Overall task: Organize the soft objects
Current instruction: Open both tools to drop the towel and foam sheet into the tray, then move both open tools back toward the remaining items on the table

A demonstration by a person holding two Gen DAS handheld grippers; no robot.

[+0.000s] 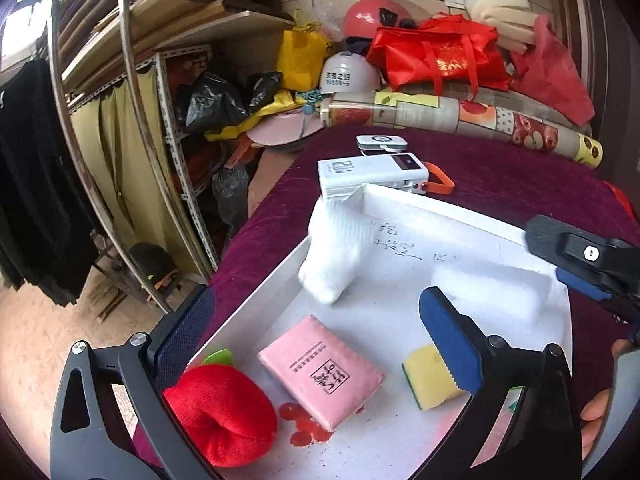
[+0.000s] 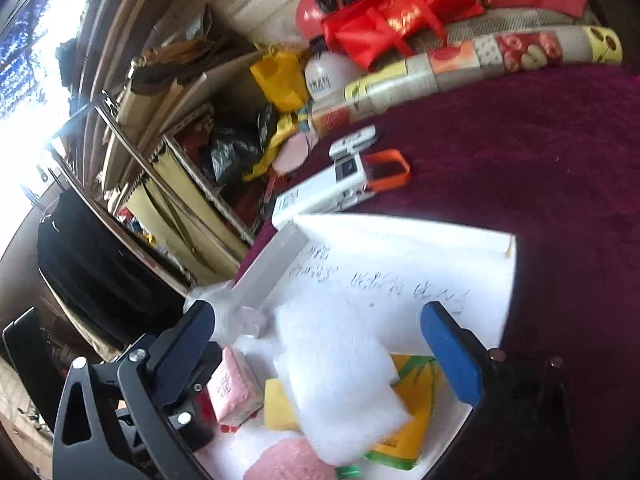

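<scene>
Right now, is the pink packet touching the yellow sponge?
Apart. The left wrist view shows bare white tray floor between the flat pink packet and the yellow sponge with a green underside.

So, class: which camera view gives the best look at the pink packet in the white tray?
The left wrist view: the pink packet lies flat and sharp, its printed label fully visible. In the right wrist view it is blurred, seen edge-on and partly hidden behind the left hand-held gripper.

yellow sponge: near corner hidden behind the left gripper's right finger | red yarn ball: left side covered by its left finger | yellow packet: mostly under white foam block between right gripper's fingers | tray writing: blurred, unreadable
</scene>
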